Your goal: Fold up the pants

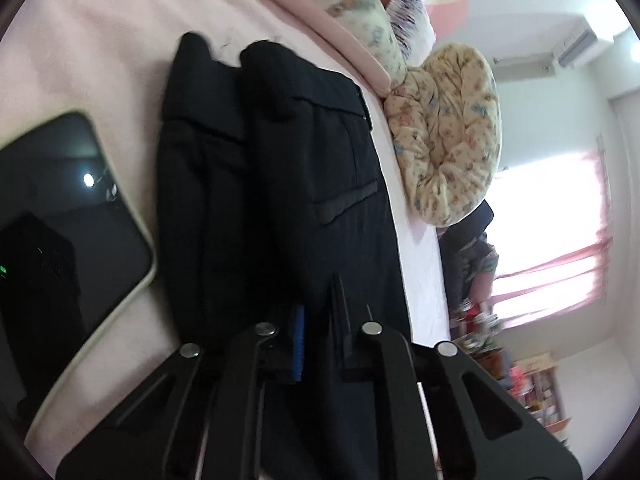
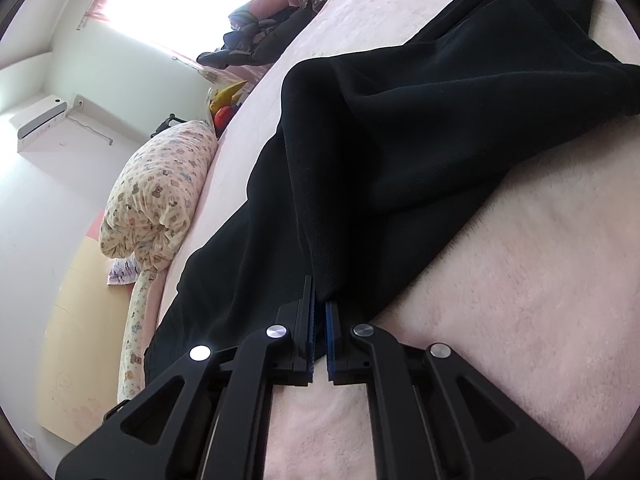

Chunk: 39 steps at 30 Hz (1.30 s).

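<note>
Both tools are matte black plastic. The left gripper [image 1: 318, 320] has four angled link arms, each capped by a round silver pivot pin, with triangular cut-outs in the outer arms and a blue ribbed pad on one finger. The right gripper [image 2: 319, 320] shares that build, with blue ribbed pads lining both fingers.
</note>
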Each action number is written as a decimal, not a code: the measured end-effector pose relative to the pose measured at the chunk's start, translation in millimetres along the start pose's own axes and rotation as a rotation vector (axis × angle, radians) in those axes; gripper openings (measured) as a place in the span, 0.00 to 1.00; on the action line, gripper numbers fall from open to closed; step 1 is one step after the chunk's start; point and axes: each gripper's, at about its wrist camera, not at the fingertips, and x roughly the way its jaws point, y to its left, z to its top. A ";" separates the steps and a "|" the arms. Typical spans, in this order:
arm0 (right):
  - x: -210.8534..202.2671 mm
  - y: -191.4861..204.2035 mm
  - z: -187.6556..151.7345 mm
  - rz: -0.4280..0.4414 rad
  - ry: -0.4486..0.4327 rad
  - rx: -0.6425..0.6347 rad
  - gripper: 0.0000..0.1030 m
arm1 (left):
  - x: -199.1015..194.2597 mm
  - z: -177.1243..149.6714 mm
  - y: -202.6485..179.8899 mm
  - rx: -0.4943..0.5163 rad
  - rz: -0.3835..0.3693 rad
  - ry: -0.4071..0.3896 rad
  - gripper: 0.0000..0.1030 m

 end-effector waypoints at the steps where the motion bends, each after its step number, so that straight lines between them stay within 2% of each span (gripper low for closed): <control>1: -0.1 -0.5 0.6 0.001 0.001 0.002 0.04 | -1.9 0.3 0.3 -0.005 -0.002 -0.005 0.08; 9: -11.0 15.8 0.9 0.030 -0.029 -0.030 0.04 | -35.4 -20.2 -3.7 0.028 0.027 -0.112 0.06; 12: -11.7 17.9 0.7 0.014 -0.038 -0.046 0.04 | -42.3 -26.7 -1.8 0.029 0.048 -0.135 0.06; 14: -8.1 15.0 0.0 -0.010 -0.036 -0.045 0.04 | -39.3 -28.3 1.0 0.035 0.092 -0.142 0.07; 16: 3.8 10.7 -1.1 -0.061 0.002 -0.047 0.05 | -29.8 -26.5 7.8 0.030 0.160 -0.124 0.12; 19: 7.6 4.0 1.5 -0.042 0.058 -0.024 0.08 | -35.4 -27.0 11.0 0.005 0.141 -0.138 0.14; 20: 4.9 4.3 3.3 -0.036 0.084 -0.023 0.10 | -41.2 -27.7 7.2 0.016 0.150 -0.159 0.19; 22: -4.8 2.6 4.6 -0.026 0.115 -0.019 0.11 | -56.6 -31.3 0.2 0.038 0.174 -0.232 0.42; 23: -11.5 0.8 5.1 -0.018 0.129 -0.015 0.11 | -66.5 -33.5 -2.9 0.040 0.203 -0.283 0.67; 24: -20.7 -2.5 6.9 -0.003 0.136 -0.005 0.11 | -77.4 -35.8 -6.9 0.045 0.214 -0.343 0.74; 26: -41.2 -10.4 14.1 0.024 0.113 0.019 0.11 | -101.9 -44.3 -19.9 0.096 0.170 -0.461 0.74; 28: -66.0 -20.9 29.6 0.025 0.040 0.048 0.12 | -113.6 -53.5 -34.0 0.169 0.131 -0.507 0.78; 29: -75.6 -24.9 38.2 0.007 0.003 0.051 0.19 | -116.1 -59.3 -41.6 0.213 0.088 -0.505 0.86; 30: -86.1 -30.5 49.5 -0.023 -0.040 0.061 0.23 | -115.1 -64.7 -48.7 0.256 0.027 -0.478 0.93; 32: -98.3 -42.9 72.5 -0.028 -0.095 0.103 0.52 | -98.2 -80.6 -67.8 0.365 -0.091 -0.341 0.95; 34: -98.9 -48.5 92.0 -0.059 -0.125 0.115 0.54 | -73.8 -98.2 -83.7 0.467 -0.150 -0.181 0.95; 37: -92.2 -49.4 118.9 -0.145 -0.174 0.058 0.54 | -32.9 -130.1 -99.6 0.616 -0.174 0.075 0.95; 39: -84.4 -57.8 133.9 -0.201 -0.171 0.036 0.54 | -16.4 -148.8 -103.3 0.684 -0.163 0.169 0.95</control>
